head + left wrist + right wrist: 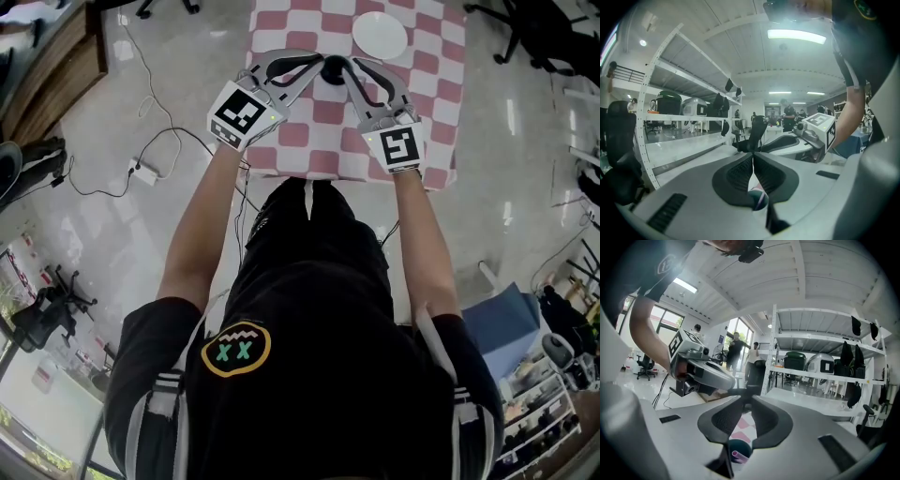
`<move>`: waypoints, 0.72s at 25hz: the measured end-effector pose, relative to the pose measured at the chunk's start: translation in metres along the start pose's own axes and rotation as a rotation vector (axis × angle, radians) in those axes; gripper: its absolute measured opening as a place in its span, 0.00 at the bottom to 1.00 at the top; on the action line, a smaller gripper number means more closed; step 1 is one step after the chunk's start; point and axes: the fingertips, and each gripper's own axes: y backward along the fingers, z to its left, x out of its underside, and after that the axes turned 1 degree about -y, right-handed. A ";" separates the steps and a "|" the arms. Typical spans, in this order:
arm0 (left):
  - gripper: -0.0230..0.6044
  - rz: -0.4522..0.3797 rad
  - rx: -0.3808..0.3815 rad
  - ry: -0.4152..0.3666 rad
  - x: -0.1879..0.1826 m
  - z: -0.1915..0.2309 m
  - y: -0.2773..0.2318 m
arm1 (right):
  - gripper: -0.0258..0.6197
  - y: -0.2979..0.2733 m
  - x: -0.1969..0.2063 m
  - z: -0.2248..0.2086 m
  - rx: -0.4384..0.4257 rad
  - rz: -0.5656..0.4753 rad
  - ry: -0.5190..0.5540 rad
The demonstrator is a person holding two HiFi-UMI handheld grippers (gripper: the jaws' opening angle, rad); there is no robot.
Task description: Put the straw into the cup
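A dark teal cup [334, 65] stands on the checked tablecloth [319, 141], straight under the spot where both grippers' tips come together. Through the gap below the jaws, the left gripper view shows the cup [758, 199] and the right gripper view shows the cup [739, 449] with a pink straw [738, 456] lying in its mouth. My left gripper [317, 64] [753, 158] is shut with nothing between its fingers. My right gripper [350, 64] [746, 399] is shut too, also holding nothing. The two point at each other, tips almost touching above the cup.
A white plate [380, 35] lies on the cloth beyond the right gripper. The table's near edge is just in front of the person's body. Cables [150, 150] run over the floor at the left. Shelving [684, 93] with appliances fills the background.
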 end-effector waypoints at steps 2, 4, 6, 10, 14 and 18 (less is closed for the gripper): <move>0.07 -0.019 0.000 0.010 -0.015 -0.005 0.005 | 0.17 0.005 -0.025 0.002 -0.004 -0.075 0.015; 0.07 -0.031 0.002 0.020 -0.027 -0.012 0.011 | 0.17 0.011 -0.046 0.004 -0.006 -0.130 0.019; 0.07 -0.037 0.000 0.023 -0.039 -0.017 0.016 | 0.16 0.019 -0.061 0.005 -0.004 -0.151 0.001; 0.07 -0.052 -0.008 0.031 -0.059 -0.022 0.029 | 0.13 0.033 -0.083 0.011 -0.007 -0.168 -0.018; 0.07 -0.064 0.004 0.023 -0.075 -0.035 0.040 | 0.08 0.046 -0.101 0.019 -0.014 -0.176 -0.038; 0.07 -0.065 0.022 0.013 -0.088 -0.048 0.049 | 0.07 0.057 -0.114 0.028 -0.027 -0.175 -0.054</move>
